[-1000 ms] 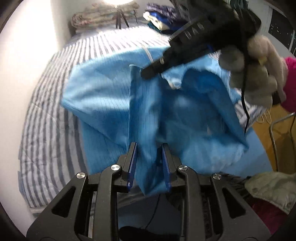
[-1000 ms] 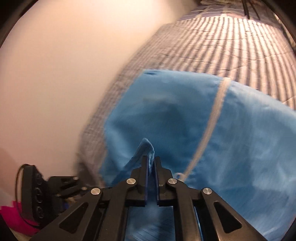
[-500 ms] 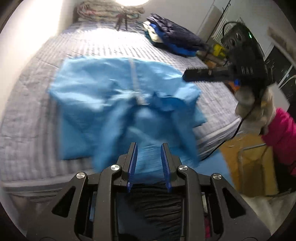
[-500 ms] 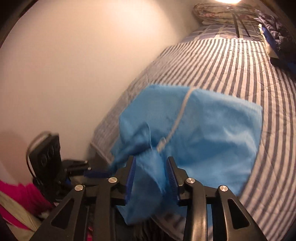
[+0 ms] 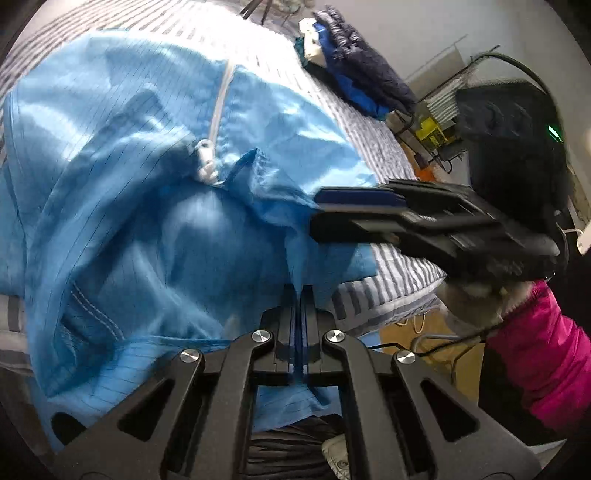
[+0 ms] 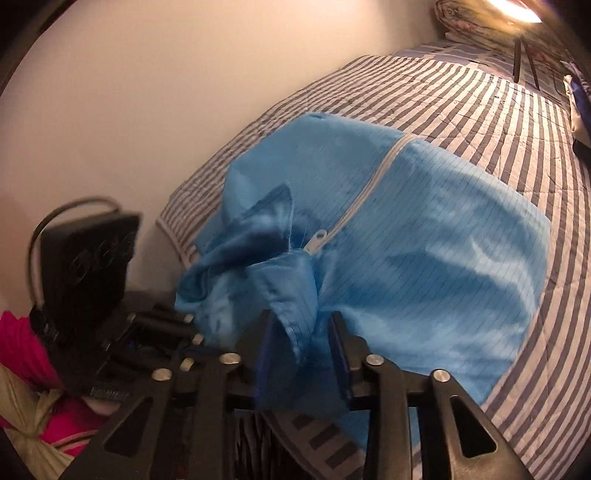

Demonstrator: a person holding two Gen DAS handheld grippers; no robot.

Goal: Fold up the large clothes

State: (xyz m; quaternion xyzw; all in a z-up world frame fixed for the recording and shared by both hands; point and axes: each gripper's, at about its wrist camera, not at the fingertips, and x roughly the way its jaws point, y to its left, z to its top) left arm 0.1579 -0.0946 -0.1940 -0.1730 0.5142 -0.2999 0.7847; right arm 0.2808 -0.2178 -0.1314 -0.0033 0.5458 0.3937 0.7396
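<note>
A bright blue garment (image 5: 129,155) with a white zipper (image 5: 218,107) lies crumpled on the striped bed (image 6: 461,96). My left gripper (image 5: 299,291) is shut on a thin fold of its near edge. In the right wrist view the garment (image 6: 424,240) bunches up near the bed's corner, where my left gripper (image 6: 177,321) reaches into the folds. My right gripper (image 6: 301,328) has its jaws apart and closing, with a loose flap of blue cloth hanging between them; the pads do not squeeze it. From the left wrist view, my right gripper (image 5: 319,210) reaches in from the right over the cloth.
A pile of dark blue clothes (image 5: 362,74) sits at the bed's far right. A pale wall (image 6: 110,92) runs along the bed's left side. A pink sleeve (image 5: 535,350) and gloved hand hold the right gripper. A bright lamp (image 6: 517,7) shines beyond the bed.
My left gripper's jaws closed on the garment's near edge and the hand rolled. My right gripper let go of its pinch, opened, and drew back toward the bed's near edge.
</note>
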